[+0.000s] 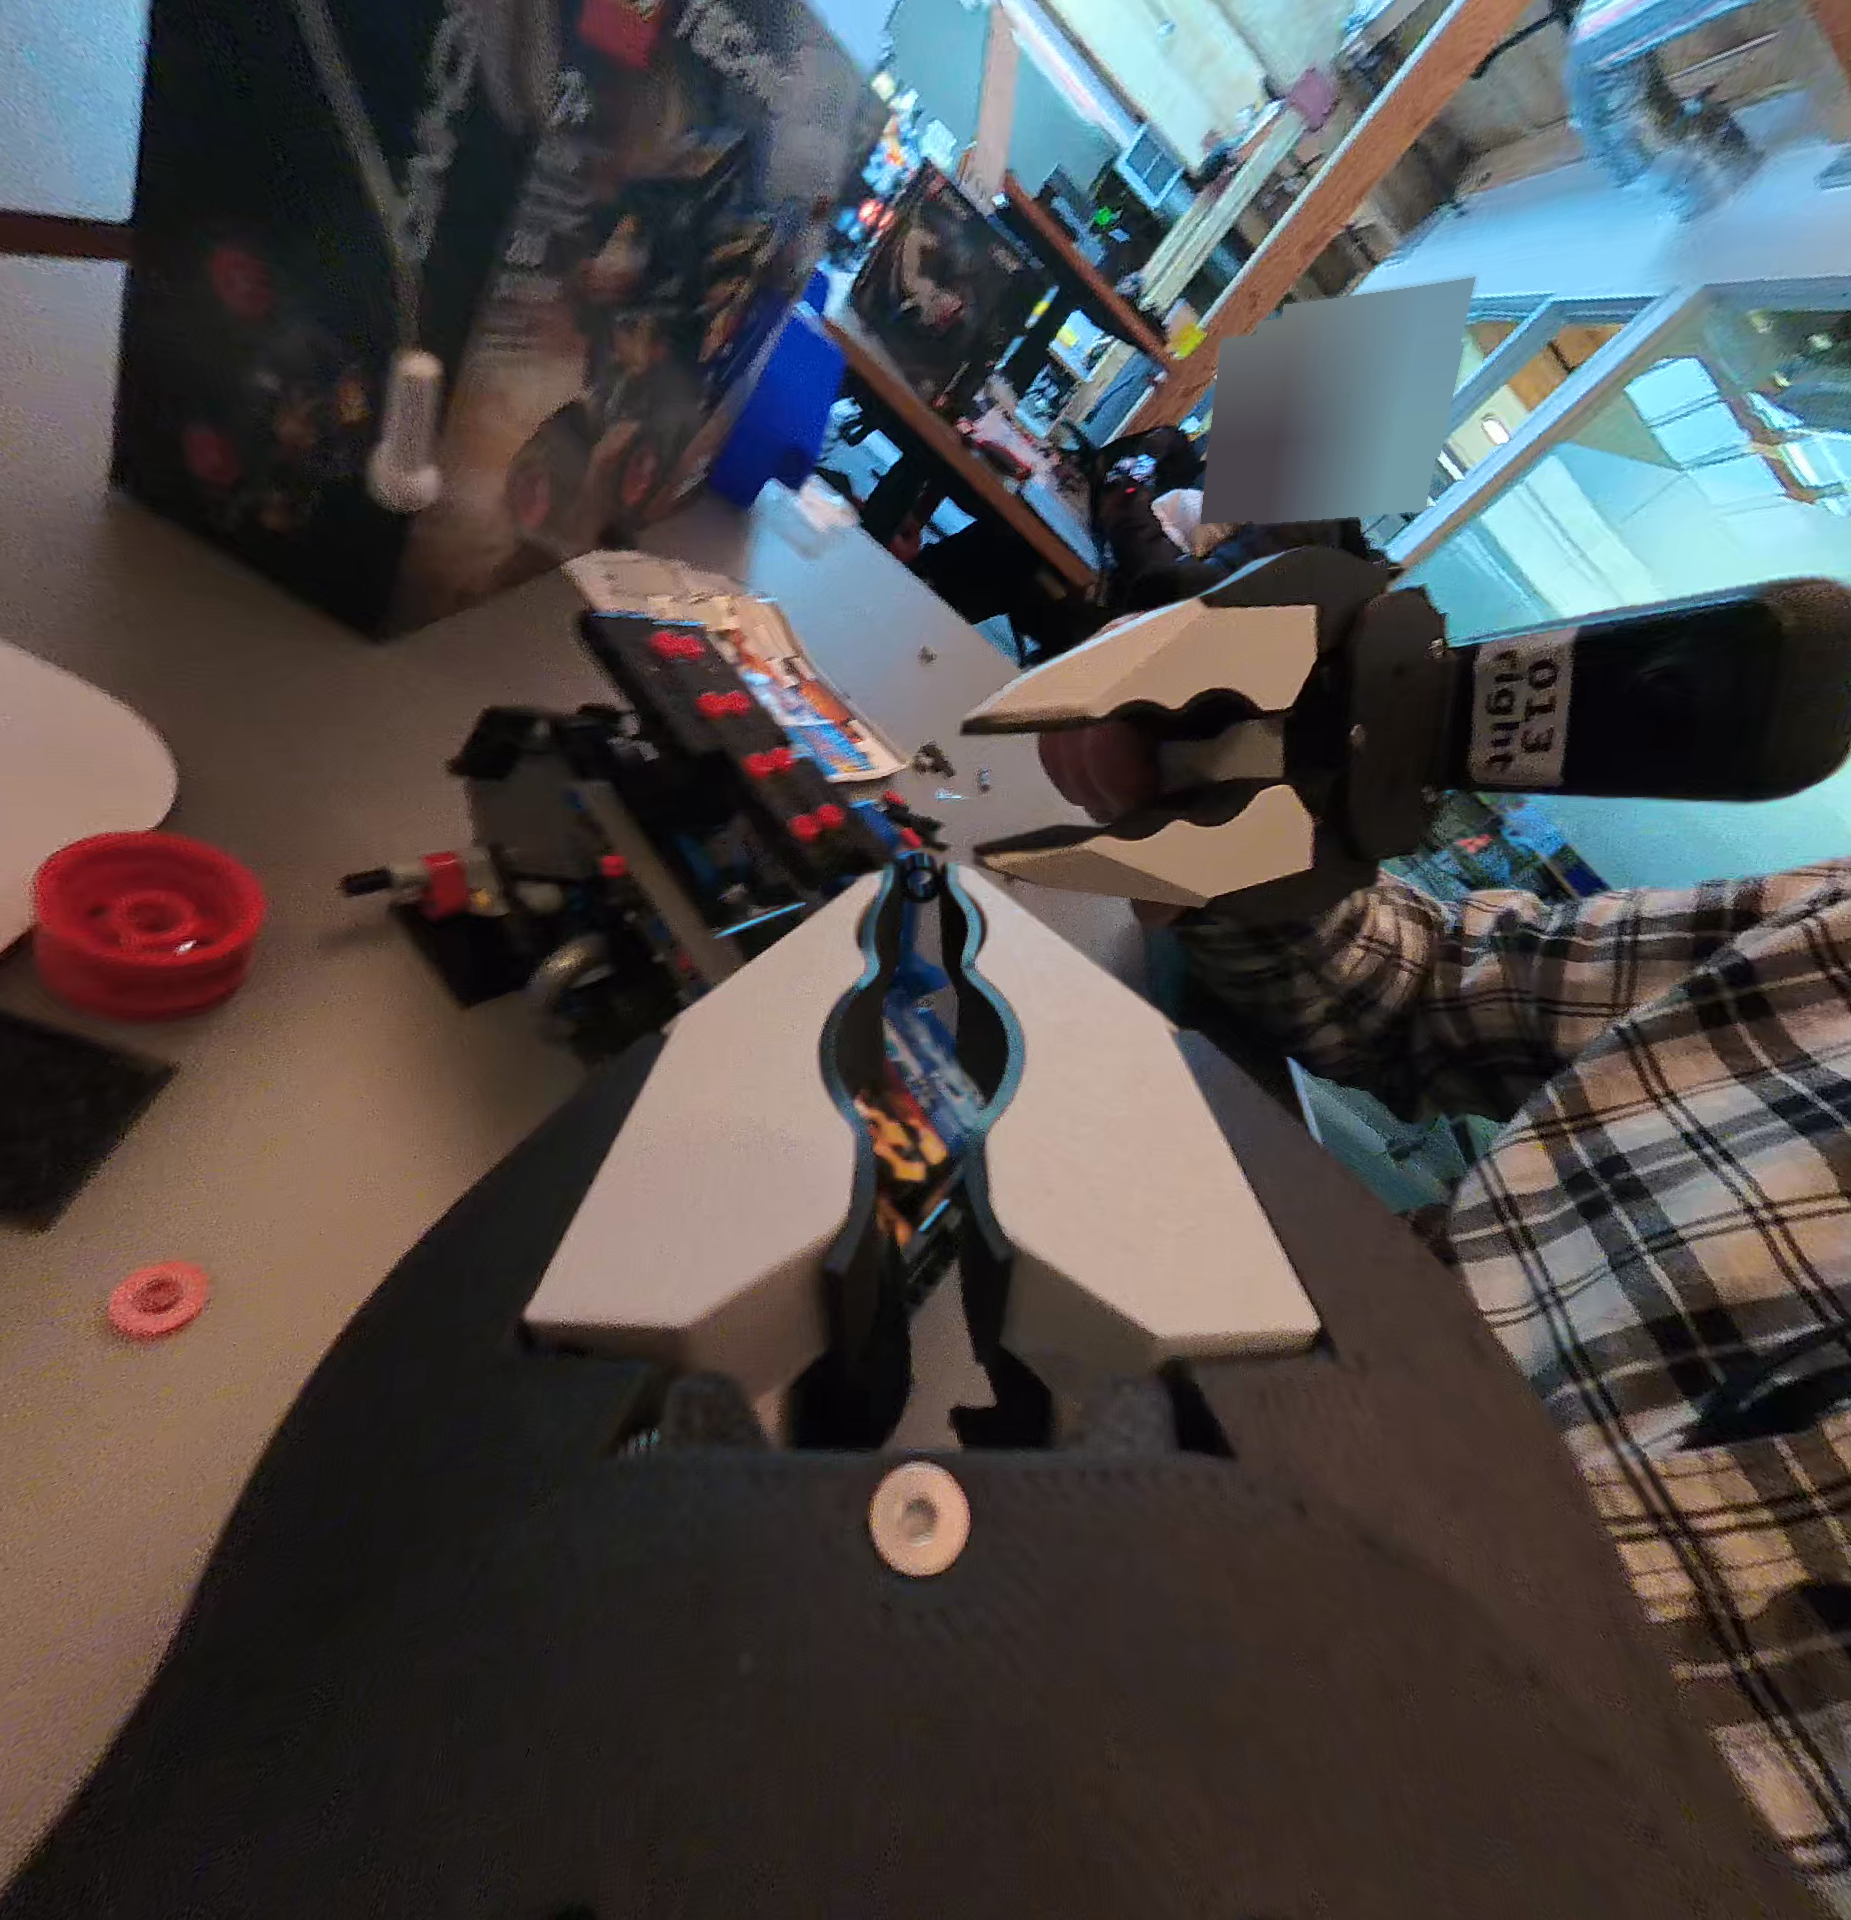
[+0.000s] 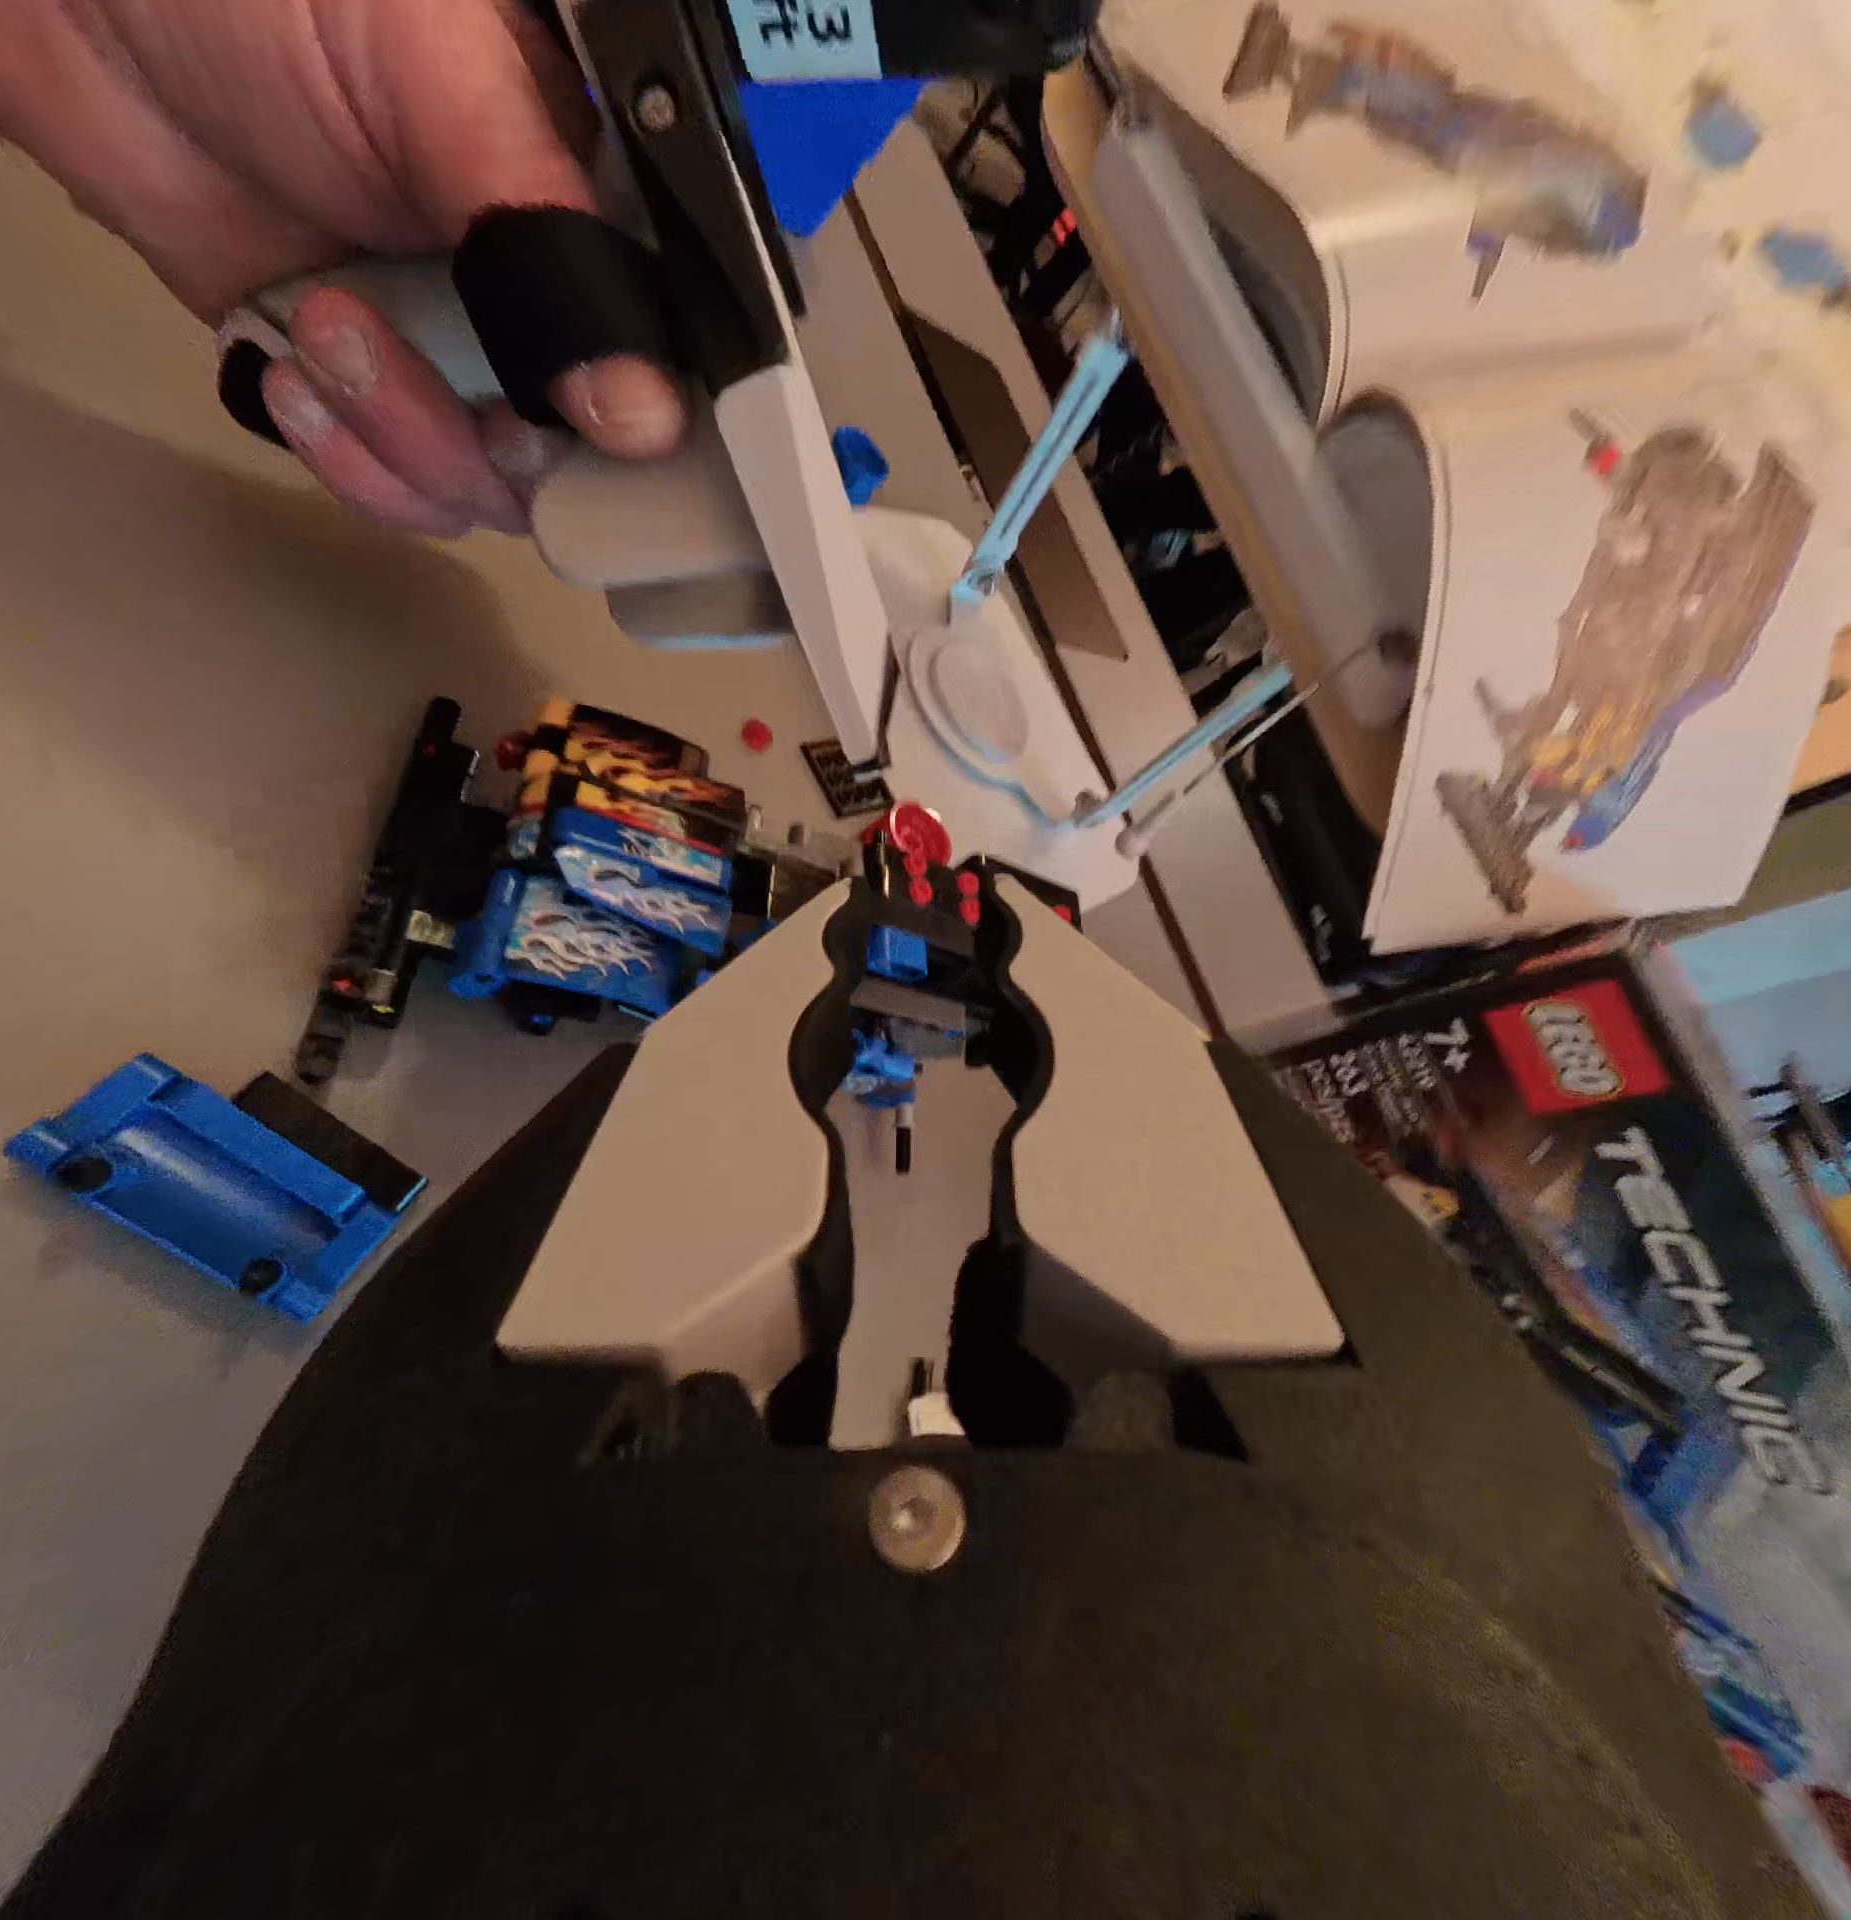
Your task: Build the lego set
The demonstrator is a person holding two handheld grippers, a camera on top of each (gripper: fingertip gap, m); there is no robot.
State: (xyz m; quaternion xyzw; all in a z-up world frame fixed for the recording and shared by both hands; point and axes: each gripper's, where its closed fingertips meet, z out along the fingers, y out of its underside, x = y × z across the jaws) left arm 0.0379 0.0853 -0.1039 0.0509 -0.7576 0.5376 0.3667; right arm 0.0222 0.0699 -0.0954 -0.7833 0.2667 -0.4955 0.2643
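Observation:
My left gripper (image 1: 919,883) is shut on a small black ring-shaped piece (image 1: 919,879), pinched at the fingertips above the table. Just beyond it stands the partly built black model (image 1: 640,831), which has red pins along its top. My right gripper (image 1: 975,788) is open and empty, just right of the left fingertips. In the right wrist view, the right gripper (image 2: 921,894) hovers over a black and blue part with red pins (image 2: 916,935). A blue and black assembly with flame stickers (image 2: 609,862) lies to its left.
A red wheel (image 1: 147,923), a small red disc (image 1: 157,1299) and a black plate (image 1: 38,1112) lie at the left. The set's box (image 1: 381,260) stands behind, with a booklet (image 1: 796,696) near it. A blue panel (image 2: 214,1184) lies on the table. A sleeve (image 1: 1627,1143) is at the right. Less than 4 cm separates the two grippers' tips. The small red disc (image 1: 157,1299) is about 15 cm from both grippers' fingertips.

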